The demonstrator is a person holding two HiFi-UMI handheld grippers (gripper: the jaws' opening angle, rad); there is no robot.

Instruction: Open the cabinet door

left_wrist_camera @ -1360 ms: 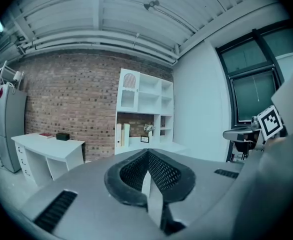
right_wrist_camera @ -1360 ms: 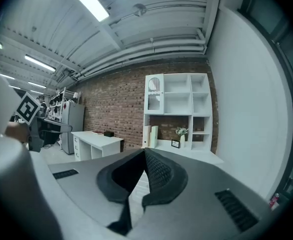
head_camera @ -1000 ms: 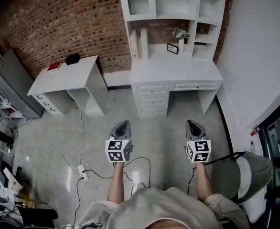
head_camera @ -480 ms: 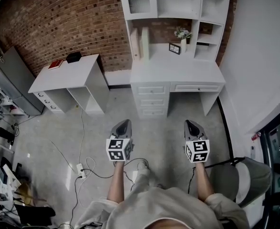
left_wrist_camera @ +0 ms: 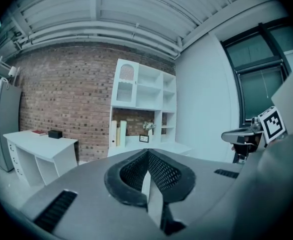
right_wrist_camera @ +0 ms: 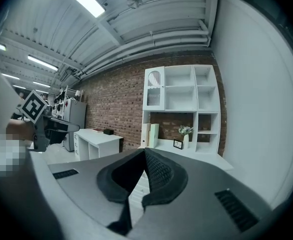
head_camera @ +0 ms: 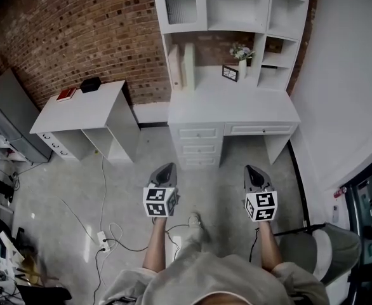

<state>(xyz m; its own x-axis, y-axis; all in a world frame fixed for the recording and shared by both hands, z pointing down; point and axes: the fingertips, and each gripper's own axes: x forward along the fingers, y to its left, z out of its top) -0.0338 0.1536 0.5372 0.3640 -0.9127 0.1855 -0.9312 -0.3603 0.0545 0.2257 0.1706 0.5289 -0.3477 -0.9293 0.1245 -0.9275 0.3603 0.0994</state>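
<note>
A white desk (head_camera: 233,110) with a tall shelf unit stands against the brick wall ahead. The cabinet door (head_camera: 179,6) is the small glazed panel at the unit's upper left, and it looks closed. It also shows as the cabinet door (left_wrist_camera: 126,85) in the left gripper view and the cabinet door (right_wrist_camera: 154,91) in the right gripper view. My left gripper (head_camera: 164,172) and right gripper (head_camera: 254,173) hover side by side over the floor, well short of the desk. Both point at it, jaws together and empty. The same shows for the left gripper (left_wrist_camera: 147,153) and right gripper (right_wrist_camera: 144,151).
A low white side desk (head_camera: 84,103) with a black box and a red book stands to the left. Cables and a power strip (head_camera: 101,237) lie on the floor at left. A grey chair (head_camera: 325,250) stands at right, by the white wall. A vase (head_camera: 241,56) and a frame sit on the desk.
Both grippers have travelled forward together toward the desk as the person steps nearer. A foot now shows between the arms. The jaws stayed closed.
</note>
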